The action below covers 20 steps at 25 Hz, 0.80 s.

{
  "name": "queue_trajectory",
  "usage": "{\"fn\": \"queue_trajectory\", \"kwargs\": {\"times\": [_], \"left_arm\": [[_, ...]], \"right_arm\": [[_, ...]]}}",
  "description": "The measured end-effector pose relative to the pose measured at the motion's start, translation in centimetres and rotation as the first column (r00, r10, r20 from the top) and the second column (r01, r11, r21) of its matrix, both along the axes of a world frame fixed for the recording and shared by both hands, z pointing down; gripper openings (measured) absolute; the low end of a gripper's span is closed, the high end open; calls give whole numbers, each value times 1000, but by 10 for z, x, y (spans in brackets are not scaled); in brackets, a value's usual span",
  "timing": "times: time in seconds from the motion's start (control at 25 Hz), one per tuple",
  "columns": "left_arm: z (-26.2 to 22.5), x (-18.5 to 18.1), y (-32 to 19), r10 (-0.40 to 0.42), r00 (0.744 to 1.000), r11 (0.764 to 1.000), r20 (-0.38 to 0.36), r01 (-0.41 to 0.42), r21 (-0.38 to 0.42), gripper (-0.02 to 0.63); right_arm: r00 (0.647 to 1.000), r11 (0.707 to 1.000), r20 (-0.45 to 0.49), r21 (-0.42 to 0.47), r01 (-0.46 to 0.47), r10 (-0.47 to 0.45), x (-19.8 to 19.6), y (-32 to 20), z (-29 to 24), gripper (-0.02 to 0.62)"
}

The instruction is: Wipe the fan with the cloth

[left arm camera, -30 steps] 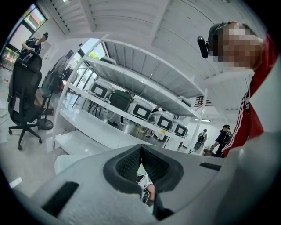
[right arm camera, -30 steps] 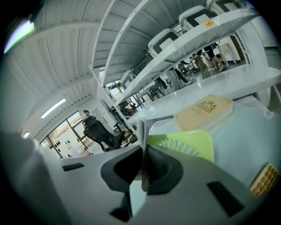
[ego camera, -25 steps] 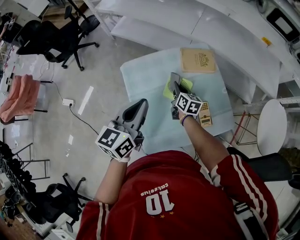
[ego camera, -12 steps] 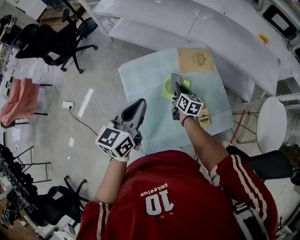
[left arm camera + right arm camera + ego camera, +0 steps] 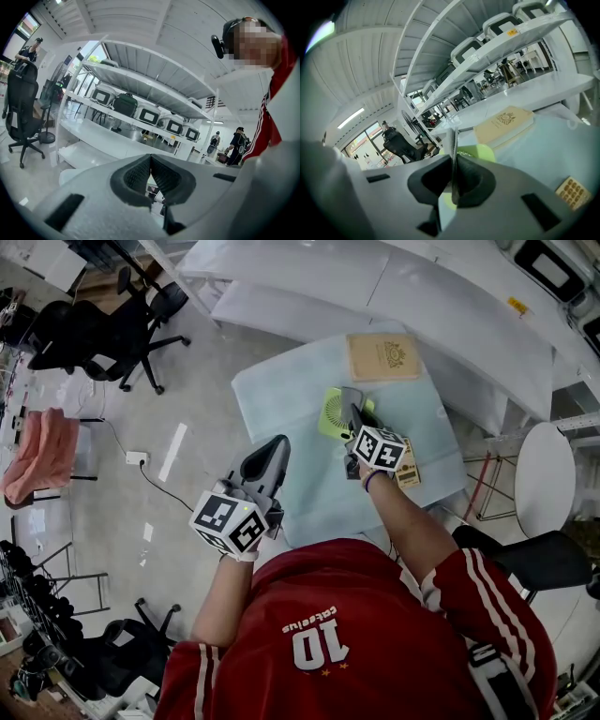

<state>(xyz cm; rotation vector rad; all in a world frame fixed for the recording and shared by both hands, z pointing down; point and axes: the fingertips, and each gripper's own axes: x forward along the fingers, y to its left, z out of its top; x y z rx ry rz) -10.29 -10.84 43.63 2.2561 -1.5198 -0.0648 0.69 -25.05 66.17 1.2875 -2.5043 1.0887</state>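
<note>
Since a second ago the right gripper [image 5: 453, 176] has slid slightly rightward across the fan [image 5: 331, 415], so more of the fan's green body shows on its left side; the left gripper has barely shifted.

The fan is a small, lime-green plastic piece with a round grille of fine ribs. It lies flat around the middle of the table [image 5: 281, 399], directly under the right gripper's tips. That gripper's ribbed black pads are pressed together on the cloth [image 5: 453, 139], a thin grey sheet that stands edge-on between them, with its lower part hanging toward the fan. Whether the cloth touches the grille cannot be told.

By my reading the wiping is under way rather than finished. The cloth is held and poised at the fan's right part, while the exposed left part and the edges look to be still left. No dirt or wiped trace is visible to measure by.

The left gripper [image 5: 150, 168] hovers off the table's left edge over the floor, pads closed on each other with nothing between them.

A pale teal, soft-looking mat covers the table. A flat tan book [image 5: 384, 355] with a crest on its cover lies at the far side, and a small tan card [image 5: 409, 472] with a grid pattern lies near the right edge.
</note>
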Motion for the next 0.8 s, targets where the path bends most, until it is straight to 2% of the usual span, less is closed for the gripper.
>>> {"fn": "queue_trajectory", "kwargs": {"times": [0.8], "left_arm": [[-6, 25, -16, 86, 996, 996, 20, -87, 4, 3]], "right_arm": [[997, 997, 10, -14, -76, 76, 38, -1, 2, 11]]}}
